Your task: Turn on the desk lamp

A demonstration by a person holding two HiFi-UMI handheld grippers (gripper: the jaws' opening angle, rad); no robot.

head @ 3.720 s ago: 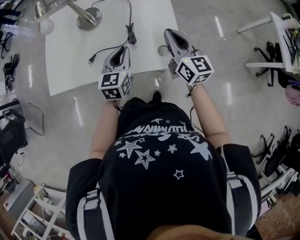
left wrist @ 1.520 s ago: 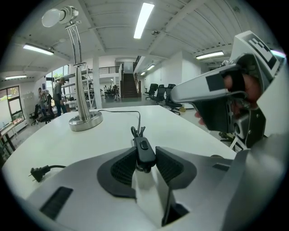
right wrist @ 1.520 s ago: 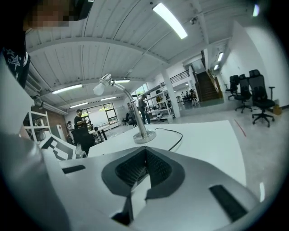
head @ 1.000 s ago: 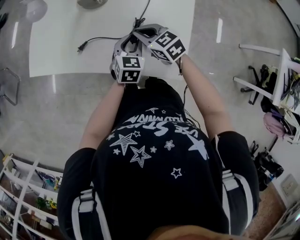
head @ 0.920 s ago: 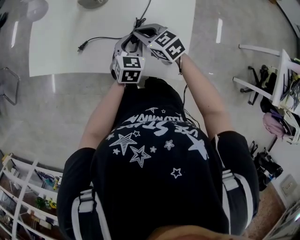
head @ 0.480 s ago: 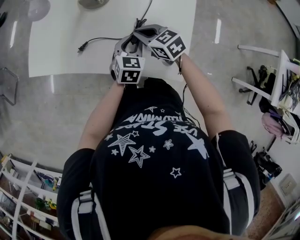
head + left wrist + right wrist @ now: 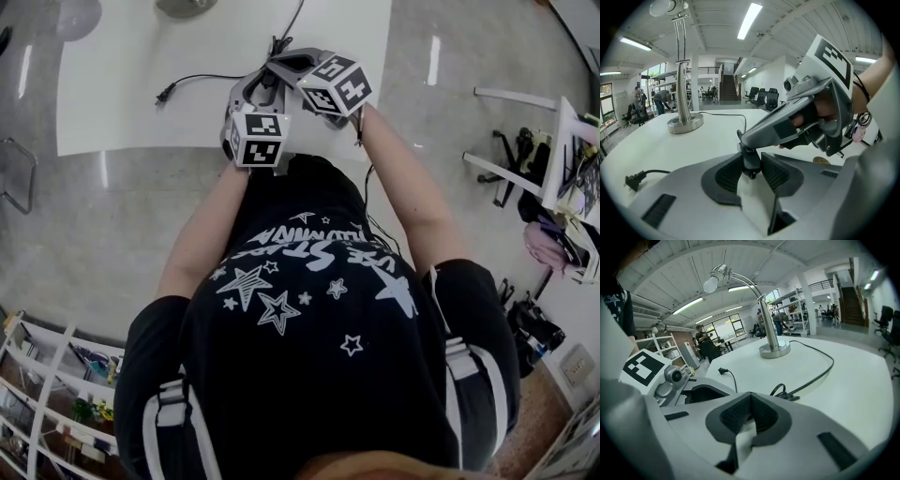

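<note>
The desk lamp stands at the table's far side: steel base (image 7: 685, 123), bent pole (image 7: 754, 289) and white bulb (image 7: 711, 284); I cannot tell whether it glows. Its black cord (image 7: 820, 369) runs to a small black inline switch (image 7: 750, 161). My left gripper (image 7: 751, 166) is shut on that switch, with a ribbed pad against each side. My right gripper (image 7: 749, 414) is shut with nothing between its pads; its tip (image 7: 745, 140) comes in from the right and rests on top of the switch. In the head view both grippers meet at the table's near edge.
The cord's loose plug (image 7: 164, 94) lies unplugged on the white table (image 7: 141, 56), left of the grippers. A small brown disc (image 7: 819, 160) sits on the table at the right. Chairs (image 7: 525, 159) stand on the floor to the right, a wire shelf (image 7: 47, 375) at lower left.
Since the oldest frame both grippers have come together over the cord switch and the left has closed on it. Over the last second they have barely moved.
</note>
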